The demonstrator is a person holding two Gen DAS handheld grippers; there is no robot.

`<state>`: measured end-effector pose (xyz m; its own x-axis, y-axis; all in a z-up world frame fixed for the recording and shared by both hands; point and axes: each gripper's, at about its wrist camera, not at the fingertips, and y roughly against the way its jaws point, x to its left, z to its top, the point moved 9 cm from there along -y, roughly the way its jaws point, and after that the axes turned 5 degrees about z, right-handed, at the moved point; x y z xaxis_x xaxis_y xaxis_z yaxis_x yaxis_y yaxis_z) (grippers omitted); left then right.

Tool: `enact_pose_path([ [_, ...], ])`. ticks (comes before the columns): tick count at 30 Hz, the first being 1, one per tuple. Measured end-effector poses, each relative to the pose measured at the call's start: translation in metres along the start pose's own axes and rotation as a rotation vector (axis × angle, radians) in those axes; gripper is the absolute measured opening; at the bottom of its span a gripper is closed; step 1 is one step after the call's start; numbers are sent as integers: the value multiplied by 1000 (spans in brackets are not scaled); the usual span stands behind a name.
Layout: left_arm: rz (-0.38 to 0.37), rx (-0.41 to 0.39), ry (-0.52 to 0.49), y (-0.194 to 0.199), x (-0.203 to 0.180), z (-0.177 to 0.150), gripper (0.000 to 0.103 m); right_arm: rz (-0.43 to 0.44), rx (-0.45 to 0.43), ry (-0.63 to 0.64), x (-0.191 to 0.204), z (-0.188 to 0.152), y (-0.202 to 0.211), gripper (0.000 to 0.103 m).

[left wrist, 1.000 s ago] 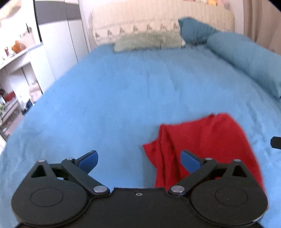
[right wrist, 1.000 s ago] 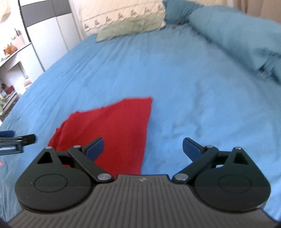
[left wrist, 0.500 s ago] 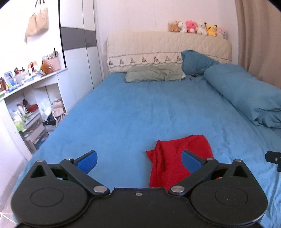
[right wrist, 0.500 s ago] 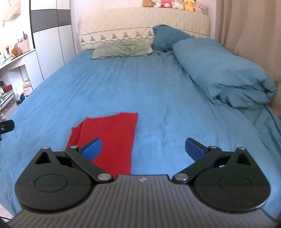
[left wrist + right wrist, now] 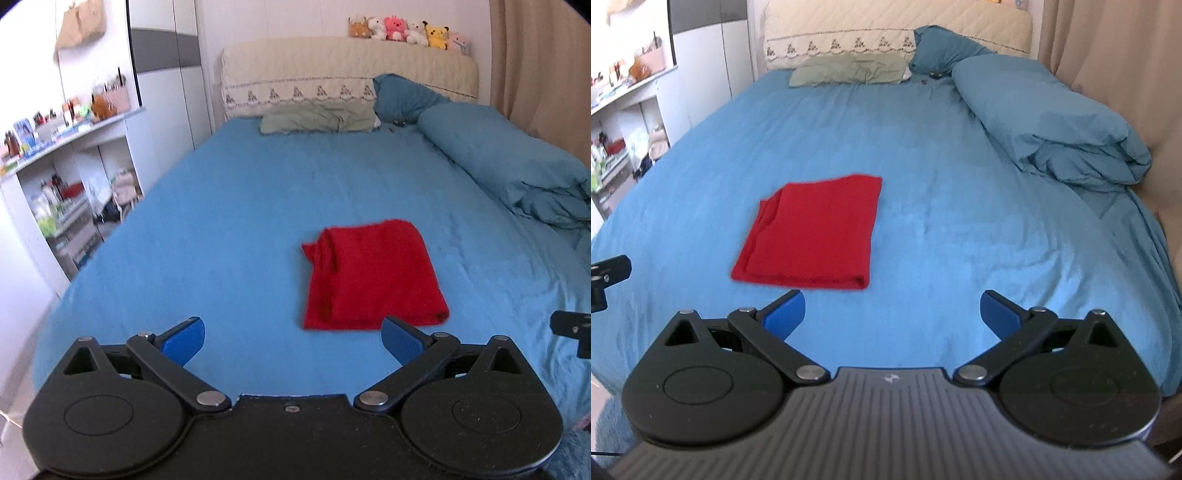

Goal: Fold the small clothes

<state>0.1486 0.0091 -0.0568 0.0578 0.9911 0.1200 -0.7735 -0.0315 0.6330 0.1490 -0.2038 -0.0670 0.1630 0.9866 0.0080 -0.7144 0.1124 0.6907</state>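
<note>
Fingers (image 5: 183, 339) of the left gripper (image 5: 293, 339) and the right gripper (image 5: 892, 312) are spread wide, holding nothing. A red garment (image 5: 812, 236) lies folded flat on the bed (image 5: 960, 184). This fold looks finished; next is probably another fold, or smoothing its bunched left edge.

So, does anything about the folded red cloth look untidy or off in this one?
Mostly neat: the red cloth lies folded in a flat rectangle on the blue sheet. Its far left corner is bunched, with inner layers sticking out past the edge. Both the left gripper and right gripper are open and clear of it.
</note>
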Motion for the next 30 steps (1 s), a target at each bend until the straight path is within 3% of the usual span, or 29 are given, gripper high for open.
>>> enact_pose_path([
  [9,3,-13,10,12,2,-5,103,-8,0,1,6,-19,12,103],
  [30,19,-60,-7,32,-2,0,103,5,-1,-34,-2,-17,20,103],
])
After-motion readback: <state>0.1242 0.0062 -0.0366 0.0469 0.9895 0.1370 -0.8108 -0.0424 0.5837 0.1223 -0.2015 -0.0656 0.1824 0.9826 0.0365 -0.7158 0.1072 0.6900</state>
